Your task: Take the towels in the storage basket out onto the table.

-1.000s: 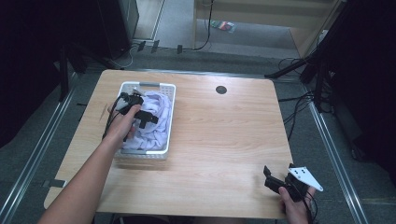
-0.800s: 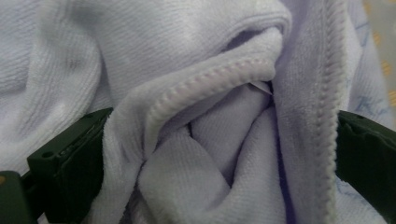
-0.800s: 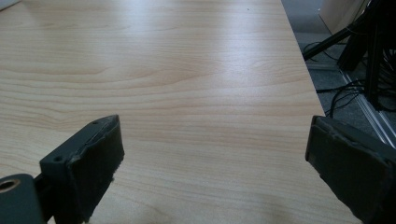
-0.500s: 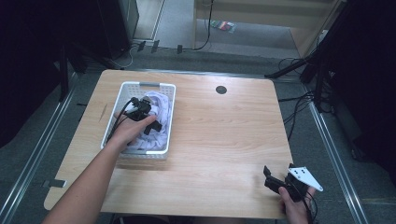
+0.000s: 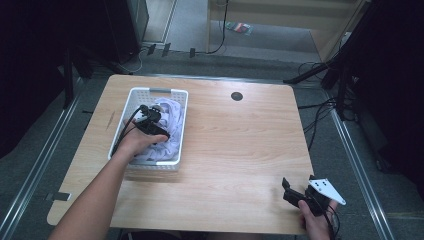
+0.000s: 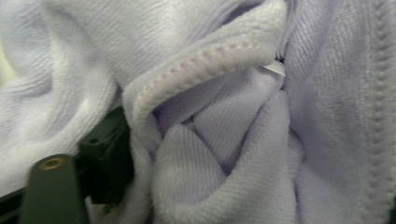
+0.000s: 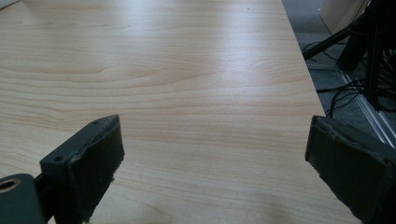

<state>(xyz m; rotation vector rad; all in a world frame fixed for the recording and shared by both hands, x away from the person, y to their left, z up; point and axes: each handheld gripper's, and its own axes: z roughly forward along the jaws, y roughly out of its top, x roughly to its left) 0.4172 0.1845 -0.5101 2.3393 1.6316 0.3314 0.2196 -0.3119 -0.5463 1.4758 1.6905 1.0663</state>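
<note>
A white slatted basket (image 5: 159, 91) stands on the left half of the wooden table (image 5: 240, 145) and holds a pale lavender cloth (image 5: 173, 111). My left gripper (image 5: 156, 127) is pushed down into that cloth inside the basket. In the left gripper view the cloth (image 6: 224, 140) bulges in folds between the jaws, and one dark finger (image 6: 105, 168) shows at lower left, set wide. My right gripper (image 5: 289, 190) rests near the table's front right corner. It (image 7: 215, 158) stands open with bare wood between its pads.
A round cable hole (image 5: 236, 96) sits at the table's back centre. Cables (image 5: 320, 107) and dark stands lie on the floor to the right. The table edge (image 7: 306, 79) runs close beside the right gripper.
My left gripper has moved right and down within the basket, sinking into the cloth. The right gripper has stayed still.
</note>
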